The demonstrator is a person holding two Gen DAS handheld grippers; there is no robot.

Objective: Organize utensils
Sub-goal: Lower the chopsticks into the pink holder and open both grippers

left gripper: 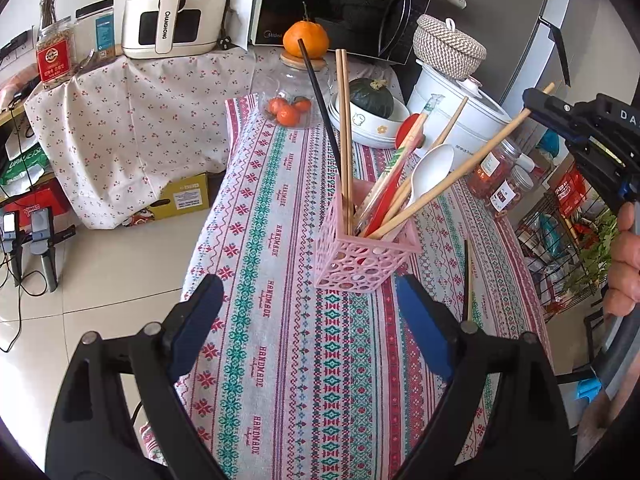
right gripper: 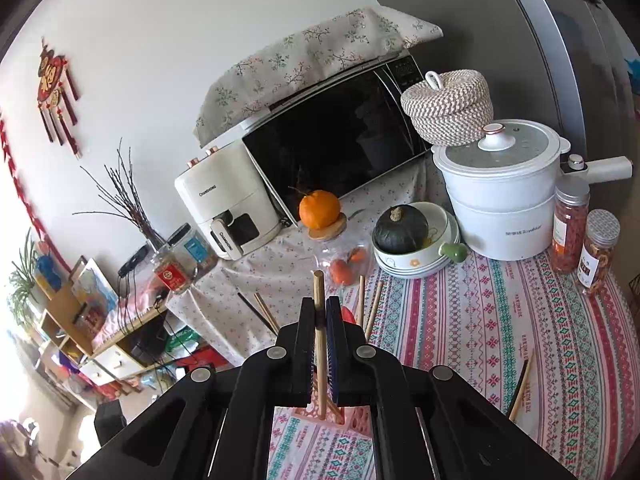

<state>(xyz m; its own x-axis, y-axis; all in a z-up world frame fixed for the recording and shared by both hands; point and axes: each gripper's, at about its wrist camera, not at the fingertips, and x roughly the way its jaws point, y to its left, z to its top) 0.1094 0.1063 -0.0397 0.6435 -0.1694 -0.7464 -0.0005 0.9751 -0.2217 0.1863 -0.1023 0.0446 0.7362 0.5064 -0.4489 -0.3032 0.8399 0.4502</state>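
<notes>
While your left gripper [left gripper: 310, 312] hangs with its blue-padded jaws spread wide and nothing between them, the left wrist view shows the pink holder [left gripper: 366, 258] standing just ahead of the fingertips on the patterned tablecloth [left gripper: 280, 360], already bristling with a white spoon [left gripper: 434, 168], a black chopstick [left gripper: 320, 100], a wooden pair and a red-handled piece. A long wooden chopstick [left gripper: 460, 176] slants up out of the holder toward the upper right, where your right gripper [left gripper: 534, 106] pinches it close to its top end, so its lower tip already sits inside the holder. Two more sticks, one dark and one wooden [left gripper: 468, 280], lie side by side on the cloth just right of the holder, their long axes running away from the camera, close beside your left gripper's right finger.

In the right wrist view, your right gripper [right gripper: 320, 312] has its jaws pressed together on that same chopstick [right gripper: 319, 292], which stands almost upright between the pads, with the pink holder [right gripper: 320, 414] visible directly below. The loose pair [right gripper: 520, 392] lies off to the lower right on the cloth. By this reading, releasing the held stick finishes its drop, and the loose pair lies nearer your empty left hand.
</notes>
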